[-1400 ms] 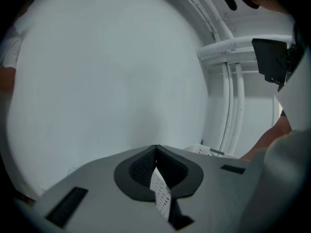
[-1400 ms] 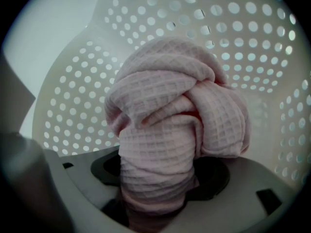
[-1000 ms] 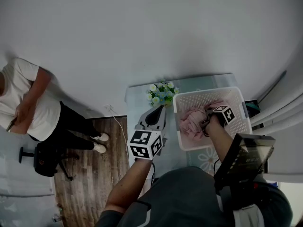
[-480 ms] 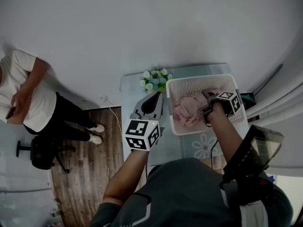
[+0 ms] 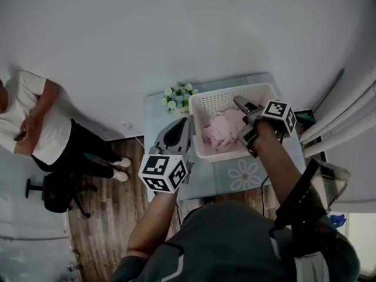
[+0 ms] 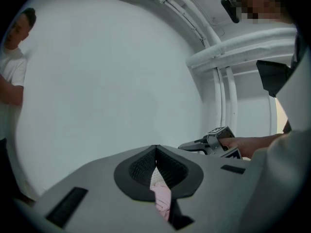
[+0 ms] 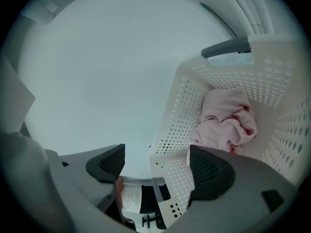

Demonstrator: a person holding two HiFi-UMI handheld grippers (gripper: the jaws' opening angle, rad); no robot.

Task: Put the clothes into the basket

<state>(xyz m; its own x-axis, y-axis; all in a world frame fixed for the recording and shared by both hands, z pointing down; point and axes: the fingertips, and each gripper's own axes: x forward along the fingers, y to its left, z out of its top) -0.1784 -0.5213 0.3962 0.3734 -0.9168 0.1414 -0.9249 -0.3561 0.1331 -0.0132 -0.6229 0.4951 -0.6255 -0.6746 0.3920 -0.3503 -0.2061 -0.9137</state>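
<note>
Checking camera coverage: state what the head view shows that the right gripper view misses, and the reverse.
Head view only: the flowers and the left gripper beside the basket. Right gripper view only: the right gripper jaws wide apart, seen close, with the basket's perforated wall showing between them. Both: the white basket with the pink clothes inside.

The basket [image 5: 230, 98] is white plastic and rectangular, its walls full of small holes; it stands upright and open-topped on the table [image 5: 217, 178], toward the table's far edge; the clothes [image 5: 220, 131], pale pink and crumpled in a heap, lie inside it.
</note>
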